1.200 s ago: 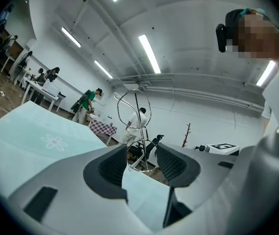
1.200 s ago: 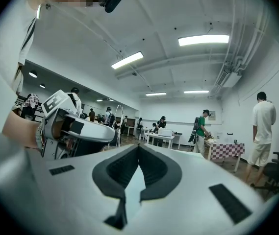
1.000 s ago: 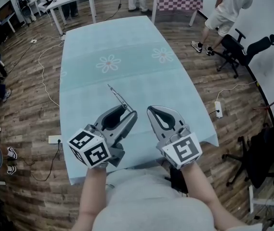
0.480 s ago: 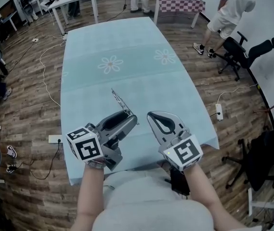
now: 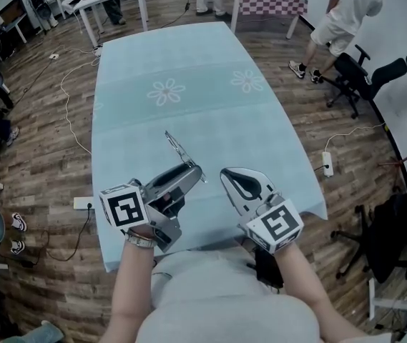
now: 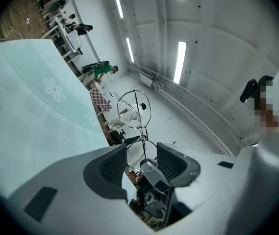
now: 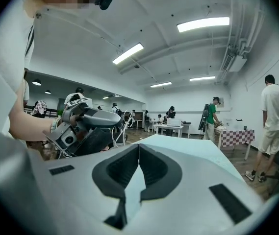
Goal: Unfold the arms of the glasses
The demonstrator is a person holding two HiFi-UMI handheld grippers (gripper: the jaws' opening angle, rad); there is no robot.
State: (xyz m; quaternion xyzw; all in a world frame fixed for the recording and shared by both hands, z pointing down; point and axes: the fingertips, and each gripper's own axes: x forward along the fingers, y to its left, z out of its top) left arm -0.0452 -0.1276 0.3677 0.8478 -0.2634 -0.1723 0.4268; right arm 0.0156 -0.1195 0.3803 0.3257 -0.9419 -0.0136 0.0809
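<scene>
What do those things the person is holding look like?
The left tool and right tool are grey, beak-shaped shells with dark textured pads and a white cube of black square markers at the rear. The person wears a light grey shirt and a left wristband.

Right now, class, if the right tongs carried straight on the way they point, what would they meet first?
Probably the pale-blue tablecloth, though depth is unclear: straight beyond the shut right tongs only cloth shows. The left tongs, holding the glasses, sit off to the side, out of that line.
</scene>
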